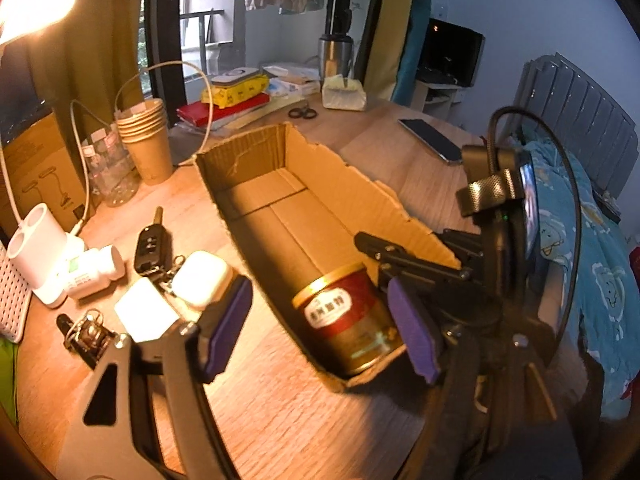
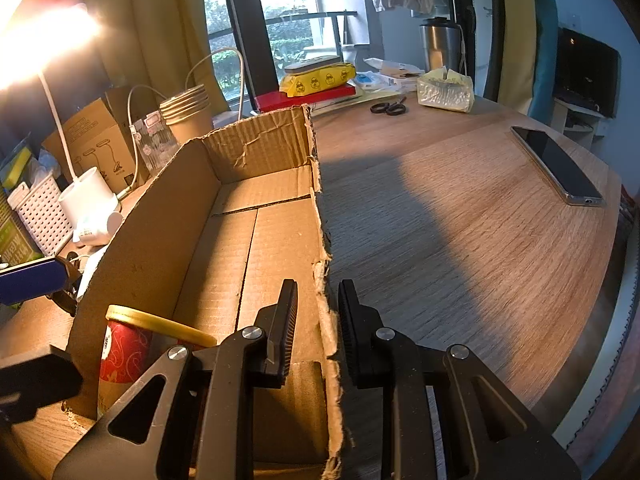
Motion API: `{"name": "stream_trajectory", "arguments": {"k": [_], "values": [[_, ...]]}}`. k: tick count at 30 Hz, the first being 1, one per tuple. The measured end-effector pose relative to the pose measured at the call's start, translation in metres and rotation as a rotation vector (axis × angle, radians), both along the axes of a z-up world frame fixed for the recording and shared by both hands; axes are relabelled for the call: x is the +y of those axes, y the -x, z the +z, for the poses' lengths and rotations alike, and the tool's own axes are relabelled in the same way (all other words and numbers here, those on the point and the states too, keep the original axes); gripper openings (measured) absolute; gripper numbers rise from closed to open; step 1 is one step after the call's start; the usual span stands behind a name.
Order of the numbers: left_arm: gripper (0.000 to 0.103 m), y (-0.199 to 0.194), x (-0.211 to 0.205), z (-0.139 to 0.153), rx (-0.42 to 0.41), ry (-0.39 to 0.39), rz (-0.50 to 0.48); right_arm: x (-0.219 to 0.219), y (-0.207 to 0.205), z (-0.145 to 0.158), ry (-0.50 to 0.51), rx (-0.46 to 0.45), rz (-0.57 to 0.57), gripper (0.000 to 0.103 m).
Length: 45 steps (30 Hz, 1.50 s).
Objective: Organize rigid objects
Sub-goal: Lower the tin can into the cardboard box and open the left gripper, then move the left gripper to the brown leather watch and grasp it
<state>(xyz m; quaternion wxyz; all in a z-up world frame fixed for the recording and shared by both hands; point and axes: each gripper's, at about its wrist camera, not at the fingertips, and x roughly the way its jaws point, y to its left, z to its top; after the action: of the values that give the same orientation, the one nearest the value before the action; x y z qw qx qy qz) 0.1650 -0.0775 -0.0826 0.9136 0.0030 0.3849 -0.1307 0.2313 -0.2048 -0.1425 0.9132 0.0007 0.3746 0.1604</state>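
An open cardboard box [image 1: 320,184] lies on the wooden table. A red can with a gold lid [image 1: 348,320] stands in its near end; it also shows in the right wrist view [image 2: 128,344]. My left gripper [image 1: 320,328] is open, its purple pads wide apart, one outside the box's left wall and one by the can. My right gripper [image 2: 318,328] straddles the box's right wall [image 2: 324,280], jaws a little apart from the cardboard. Left of the box lie a car key [image 1: 150,248], a white earbud case [image 1: 204,284], a white card [image 1: 144,314], a pill bottle [image 1: 96,274] and a binder clip [image 1: 90,334].
A phone [image 2: 556,164] lies at the table's right edge. Scissors [image 2: 388,107], a tissue pack [image 2: 444,90], stacked books [image 2: 312,94], a steel mug [image 2: 438,44], paper cups [image 1: 146,136] and a lamp base [image 1: 36,252] stand along the back and left.
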Motion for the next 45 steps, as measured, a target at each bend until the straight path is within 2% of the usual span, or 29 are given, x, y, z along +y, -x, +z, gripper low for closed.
{"name": "stream_trajectory", "arguments": {"k": [22,36,41,45], "values": [[0.08,0.024,0.07,0.005,-0.045,0.034,0.127,-0.002,0.0,-0.001,-0.001,-0.002,-0.001,0.023],[0.082,0.029,0.117,-0.013,-0.02,-0.025,0.242,-0.002,0.0,-0.001,-0.002,-0.003,0.0,0.023],[0.083,0.027,0.126,-0.019,-0.014,-0.076,0.243,-0.002,0.0,-0.001,-0.002,-0.003,0.0,0.023],[0.084,0.02,0.128,-0.027,0.013,-0.135,0.199,-0.002,0.0,-0.001,-0.002,-0.003,0.0,0.023]]}}
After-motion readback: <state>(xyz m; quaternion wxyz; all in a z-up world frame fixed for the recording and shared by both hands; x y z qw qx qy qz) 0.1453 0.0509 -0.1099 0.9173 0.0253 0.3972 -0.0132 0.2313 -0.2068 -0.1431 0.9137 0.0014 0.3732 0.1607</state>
